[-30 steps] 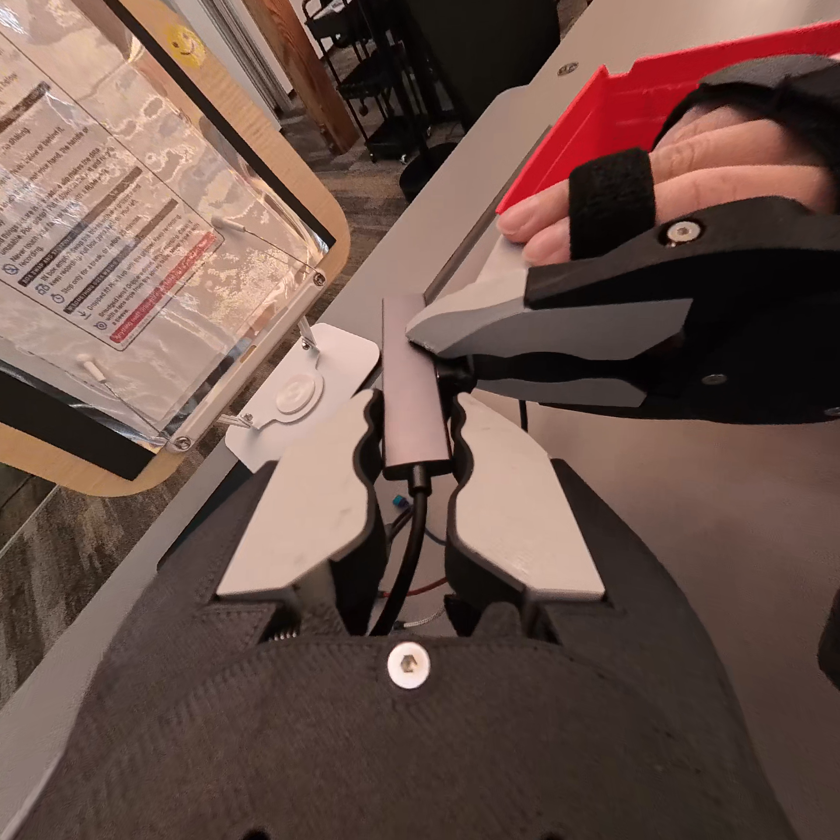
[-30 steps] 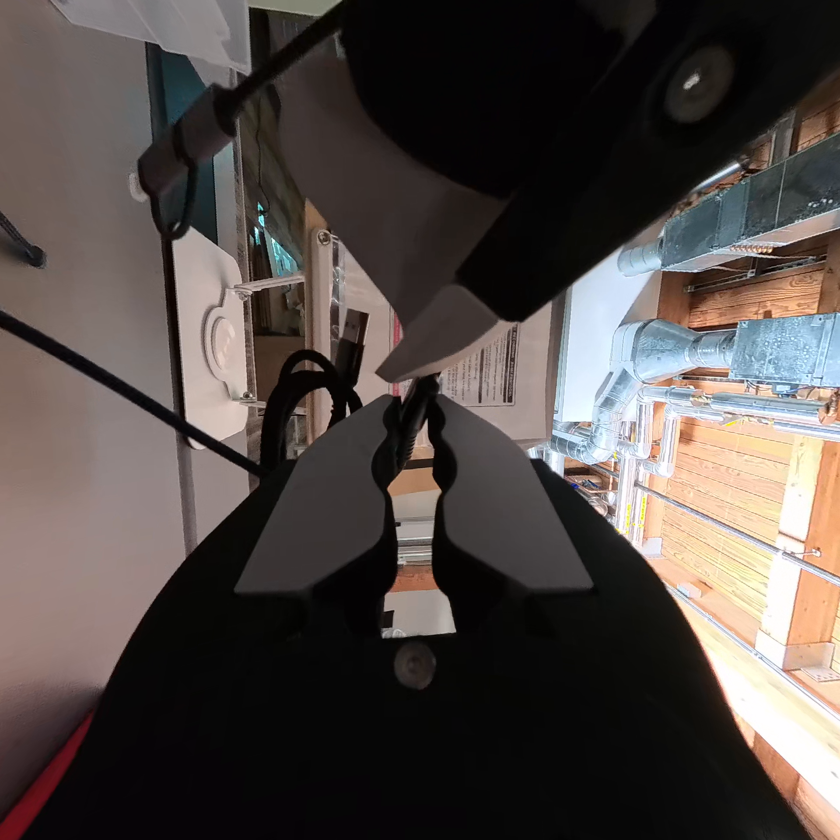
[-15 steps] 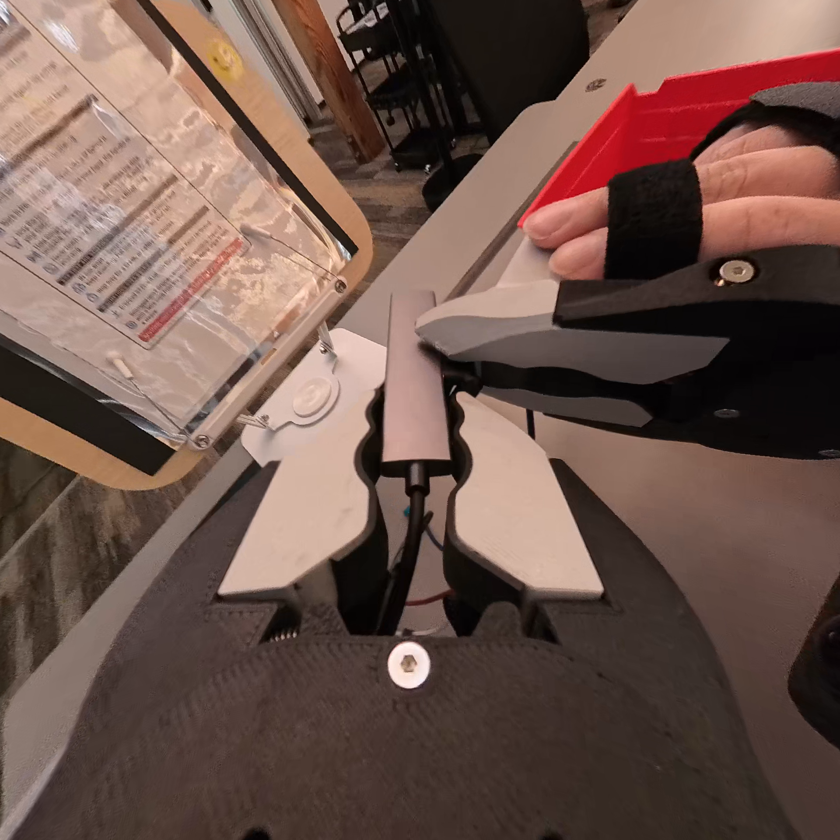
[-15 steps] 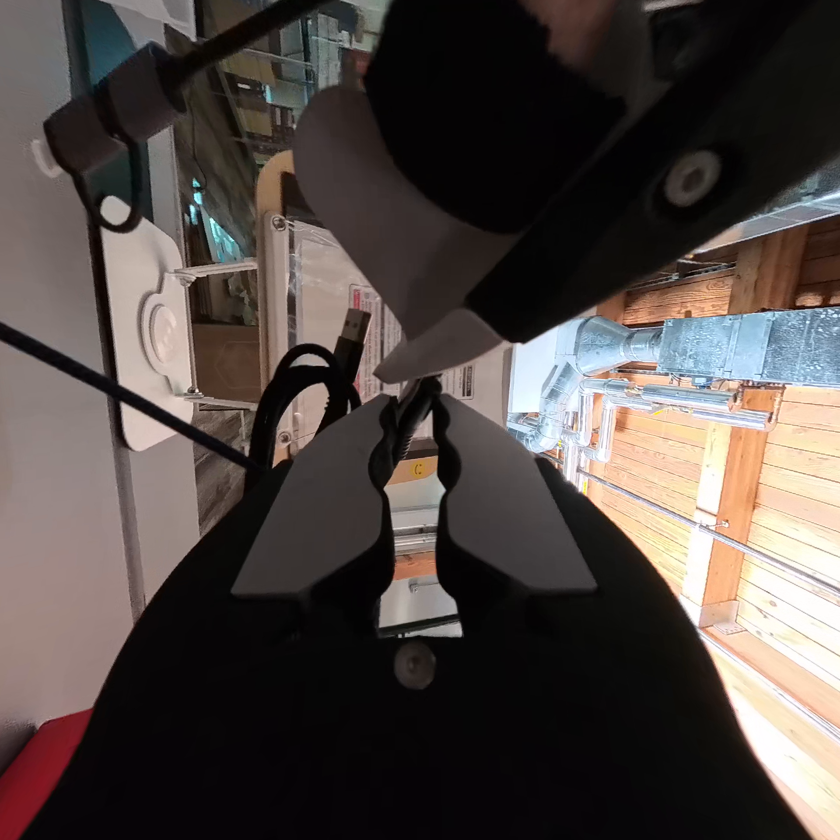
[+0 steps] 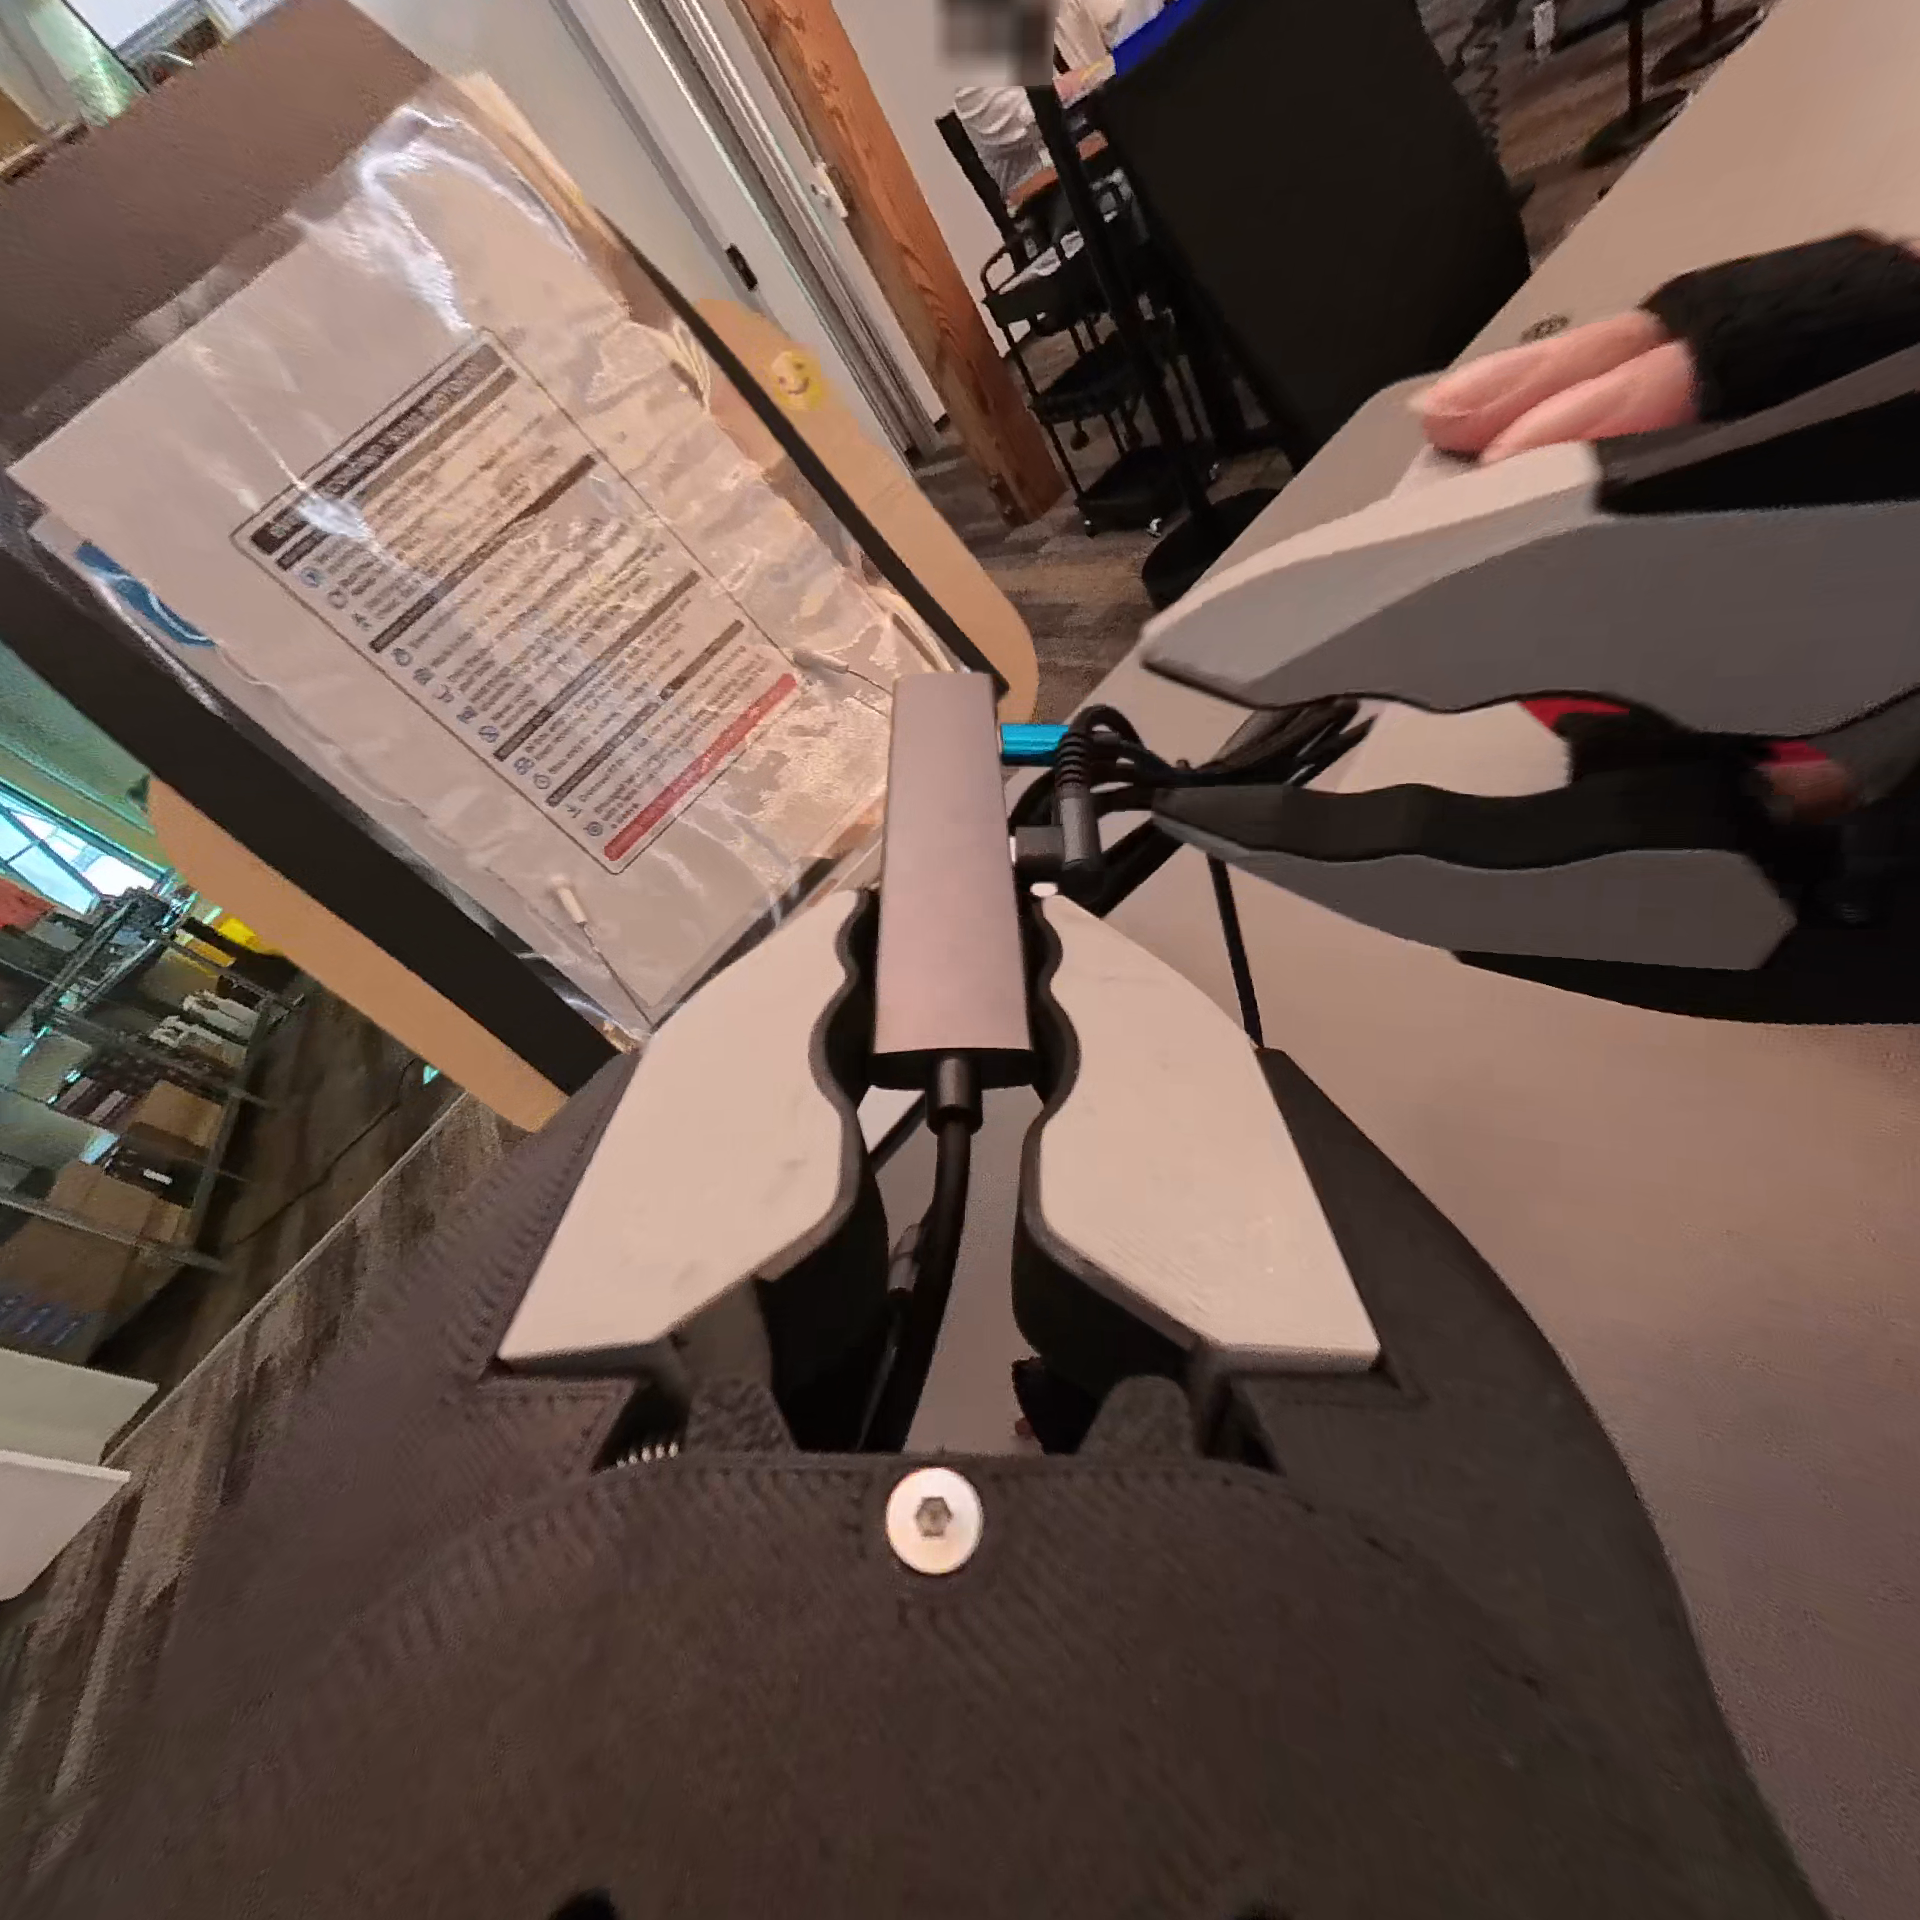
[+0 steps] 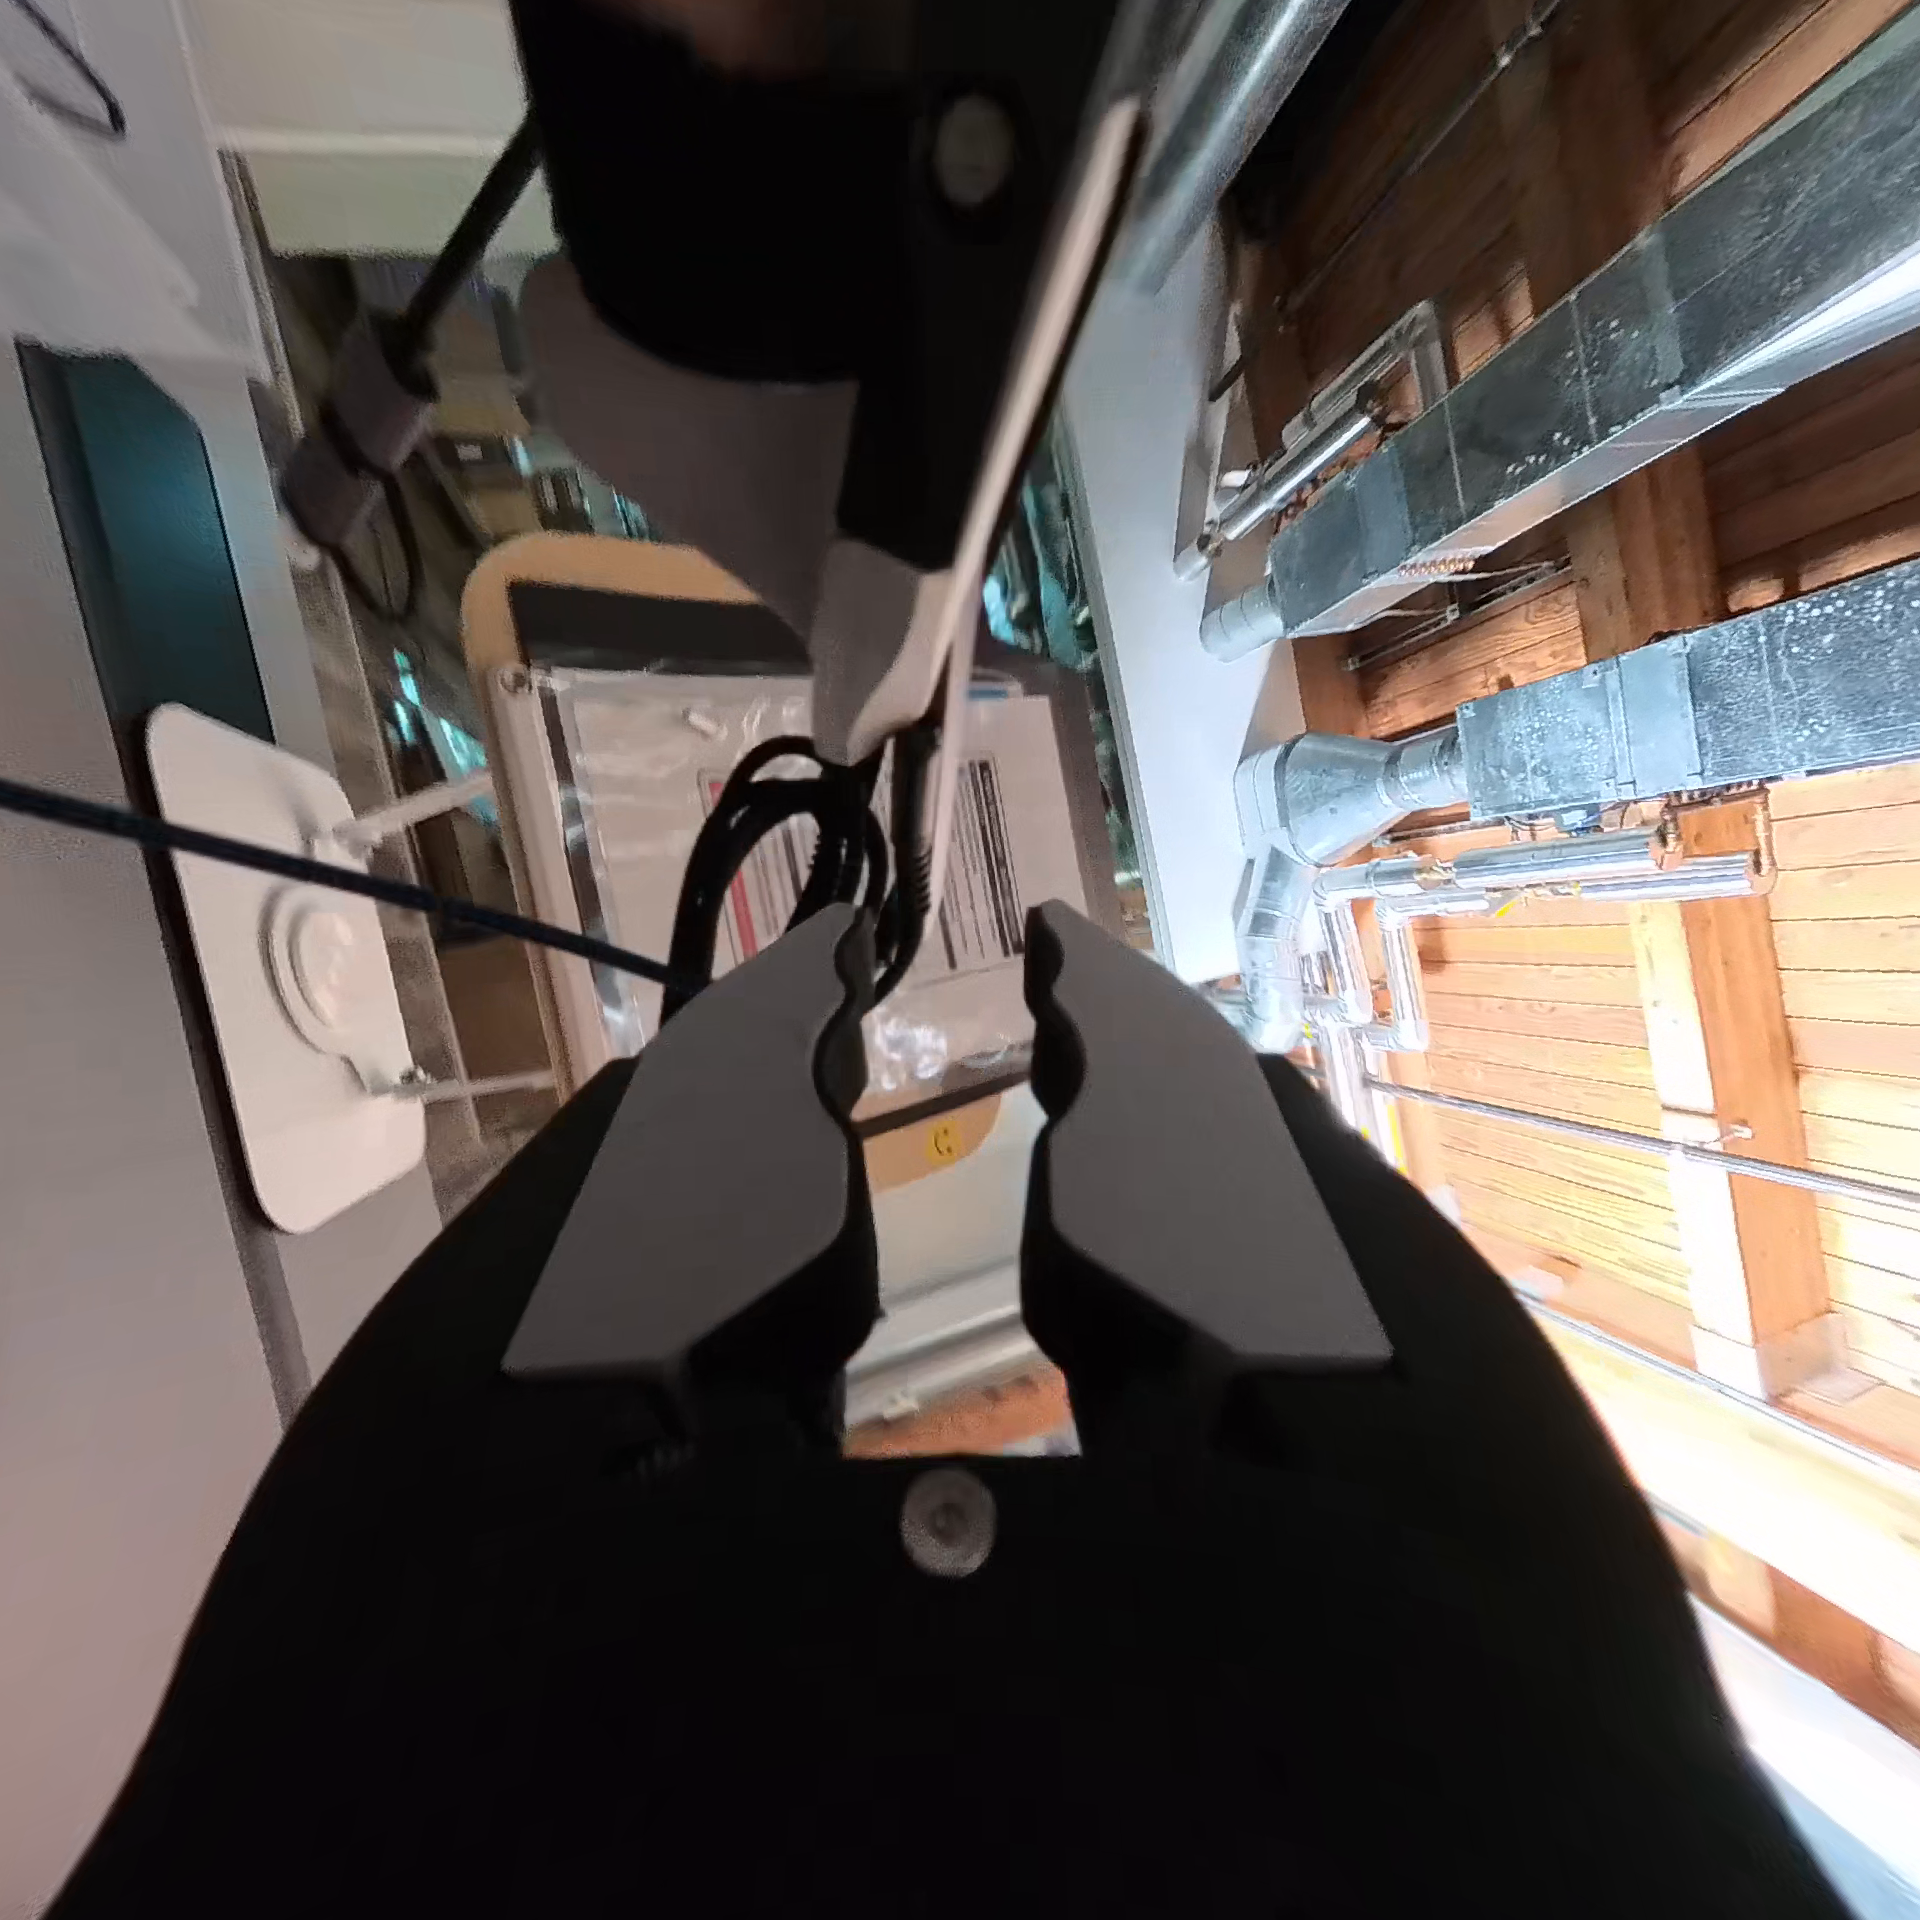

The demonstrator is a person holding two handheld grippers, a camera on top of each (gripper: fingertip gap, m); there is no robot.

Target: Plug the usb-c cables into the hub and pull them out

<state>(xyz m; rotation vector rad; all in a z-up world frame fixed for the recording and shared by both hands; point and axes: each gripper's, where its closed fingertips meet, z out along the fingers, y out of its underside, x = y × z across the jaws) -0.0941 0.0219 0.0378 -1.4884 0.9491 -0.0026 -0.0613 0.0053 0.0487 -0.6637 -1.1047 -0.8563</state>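
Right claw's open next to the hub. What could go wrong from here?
1. The black plug sits tilted against the hub. I can't tell if it is seated, so it may drop out or jam on a push.
2. The left claw grips the hub only at its near end, so a sideways push could twist it.
3. Black cable loops lie by the open right claw and could snag.
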